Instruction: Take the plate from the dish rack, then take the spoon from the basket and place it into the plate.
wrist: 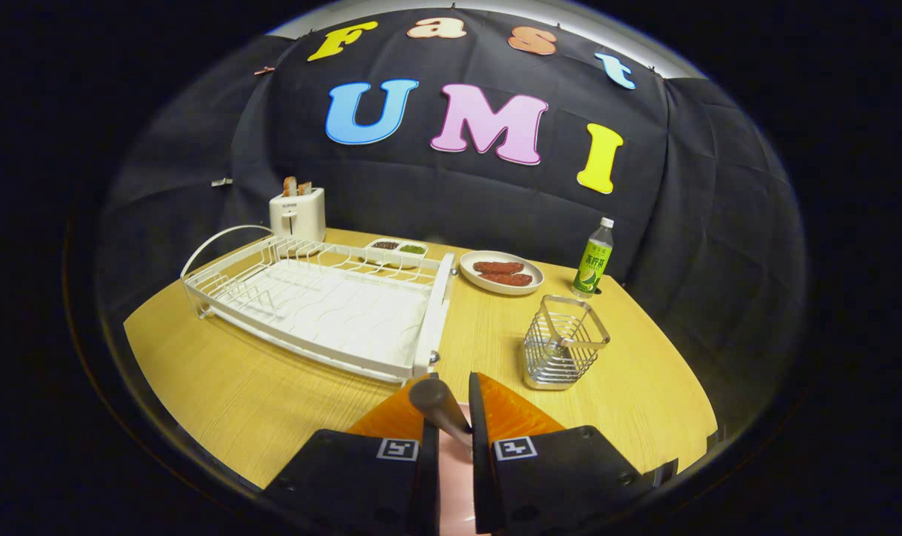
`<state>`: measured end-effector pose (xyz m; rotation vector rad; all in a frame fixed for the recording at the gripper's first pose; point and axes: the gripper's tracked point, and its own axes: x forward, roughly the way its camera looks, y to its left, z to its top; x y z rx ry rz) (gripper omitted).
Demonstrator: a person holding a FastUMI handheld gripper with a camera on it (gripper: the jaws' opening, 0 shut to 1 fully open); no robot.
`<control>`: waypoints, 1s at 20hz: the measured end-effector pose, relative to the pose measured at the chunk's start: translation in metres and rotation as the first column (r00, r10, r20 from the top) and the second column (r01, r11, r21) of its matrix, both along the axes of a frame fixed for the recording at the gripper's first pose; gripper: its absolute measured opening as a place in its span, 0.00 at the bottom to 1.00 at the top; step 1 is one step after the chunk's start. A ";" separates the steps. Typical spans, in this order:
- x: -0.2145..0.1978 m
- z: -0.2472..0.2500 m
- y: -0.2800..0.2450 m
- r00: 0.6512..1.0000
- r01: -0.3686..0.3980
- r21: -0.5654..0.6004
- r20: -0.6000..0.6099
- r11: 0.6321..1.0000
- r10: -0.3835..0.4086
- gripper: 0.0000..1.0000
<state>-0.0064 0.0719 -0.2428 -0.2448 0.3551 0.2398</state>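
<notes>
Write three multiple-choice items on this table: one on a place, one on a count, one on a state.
1. Where does the green bottle stand?
A. Inside the dish rack
B. Beyond the wire basket, beside the plate of sausages
C. On top of the toaster

2. How many sausages lie on the plate?
A. Two
B. Four
C. Five

3. What are the fingers doing?
A. Spread wide with nothing between them
B. Gripping the bottle
C. Closed on a dark spoon handle

Key:
1 B: the bottle is behind the basket, next to the plate.
2 A: two sausages lie side by side.
3 C: the fingers sit close together with the spoon handle between them.
</notes>
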 end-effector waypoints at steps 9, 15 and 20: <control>-0.019 -0.030 0.034 0.982 -0.162 -0.093 -0.114 0.982 0.151 0.37; -0.043 -0.022 0.051 0.946 -0.231 0.022 -0.227 0.973 0.230 0.74; -0.050 0.027 0.043 0.956 -0.210 0.096 -0.190 0.973 0.225 0.98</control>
